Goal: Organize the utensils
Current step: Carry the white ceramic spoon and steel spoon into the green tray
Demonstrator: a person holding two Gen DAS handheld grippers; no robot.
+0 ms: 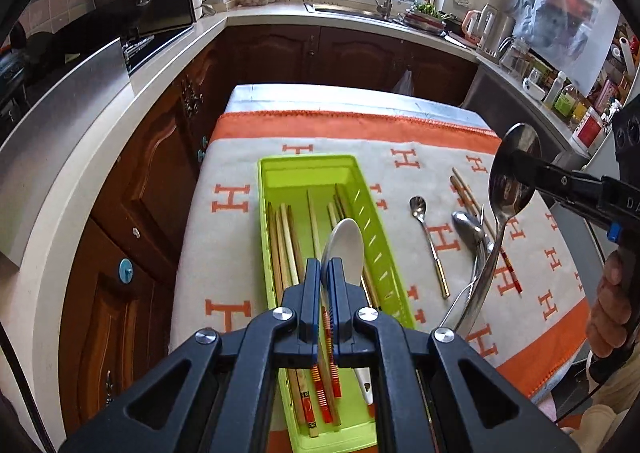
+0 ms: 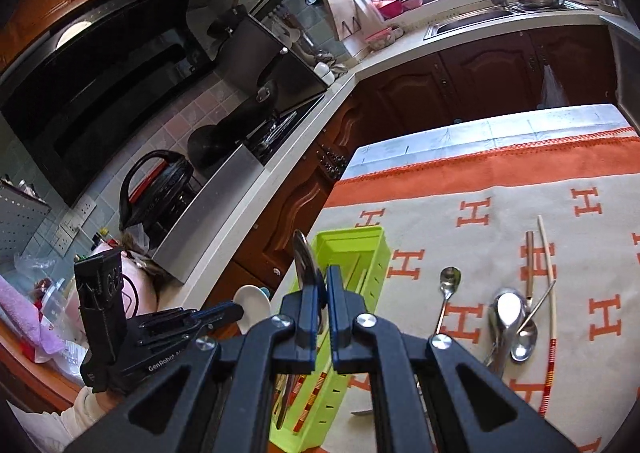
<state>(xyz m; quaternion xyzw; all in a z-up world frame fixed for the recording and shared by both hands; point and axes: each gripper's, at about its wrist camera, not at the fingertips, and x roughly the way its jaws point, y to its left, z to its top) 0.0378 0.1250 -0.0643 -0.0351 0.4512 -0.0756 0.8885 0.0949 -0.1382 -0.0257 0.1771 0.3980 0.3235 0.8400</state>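
Note:
A lime green utensil tray (image 1: pixel 362 189) lies on the orange and white cloth and holds several chopsticks (image 1: pixel 286 237). My left gripper (image 1: pixel 325 265) is shut on a white ceramic spoon (image 1: pixel 346 249) above the tray's right half. My right gripper (image 2: pixel 323 273) is shut on a large steel spoon (image 1: pixel 510 189), held up in the air right of the tray; its bowl edge (image 2: pixel 303 257) shows between the fingers. The tray also shows in the right wrist view (image 2: pixel 352 253). Loose spoons (image 2: pixel 508 317) and chopsticks (image 2: pixel 550 293) lie on the cloth.
A small gold-handled spoon (image 1: pixel 428 237) and steel spoons (image 1: pixel 474 237) lie right of the tray. The cloth-covered table (image 1: pixel 360 121) stands between wooden cabinets (image 1: pixel 132 181) and a counter with a sink (image 1: pixel 348 9). A stove and black kettle (image 2: pixel 156 189) stand at the left.

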